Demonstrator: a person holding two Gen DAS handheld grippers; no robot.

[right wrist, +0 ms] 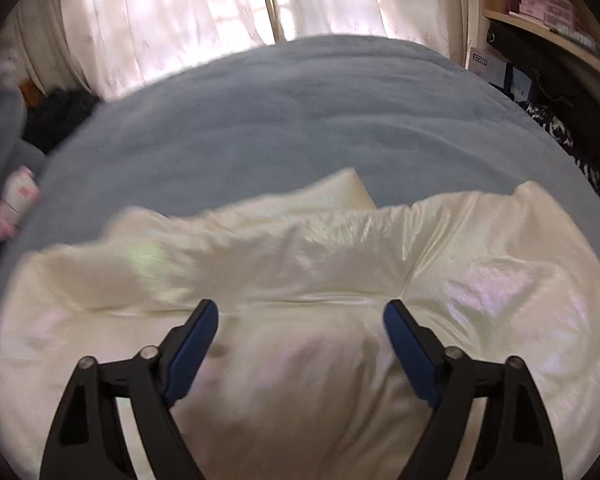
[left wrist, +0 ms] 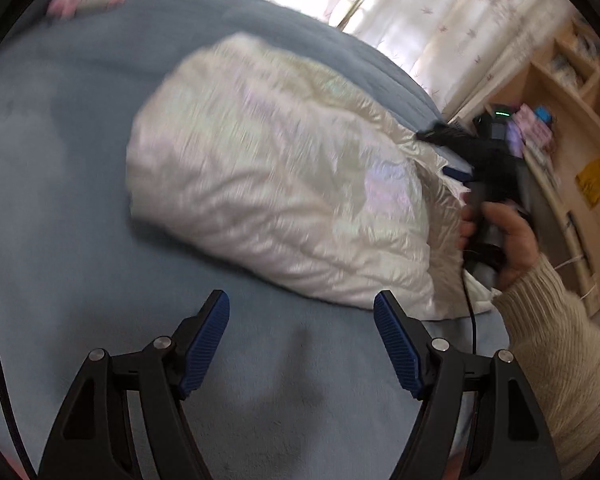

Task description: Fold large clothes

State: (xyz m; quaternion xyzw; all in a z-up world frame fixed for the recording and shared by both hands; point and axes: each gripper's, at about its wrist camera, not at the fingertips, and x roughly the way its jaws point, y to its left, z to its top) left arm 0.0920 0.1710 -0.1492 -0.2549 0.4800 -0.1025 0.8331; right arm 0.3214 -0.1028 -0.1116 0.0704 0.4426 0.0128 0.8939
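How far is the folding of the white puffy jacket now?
Done: the white jacket already lies as a compact bundle on the blue bed cover. In hand: nothing; the left gripper and right gripper both have open, empty jaws. Left: possibly a last fold or tidying.

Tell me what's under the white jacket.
The white jacket lies on the blue bedcover, which shows all around it. Anything beneath the jacket itself is covered.

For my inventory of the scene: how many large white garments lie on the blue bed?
1. A shiny white puffer jacket lies bunched on the blue bed cover, right of its middle in the left wrist view. More may lie out of frame.
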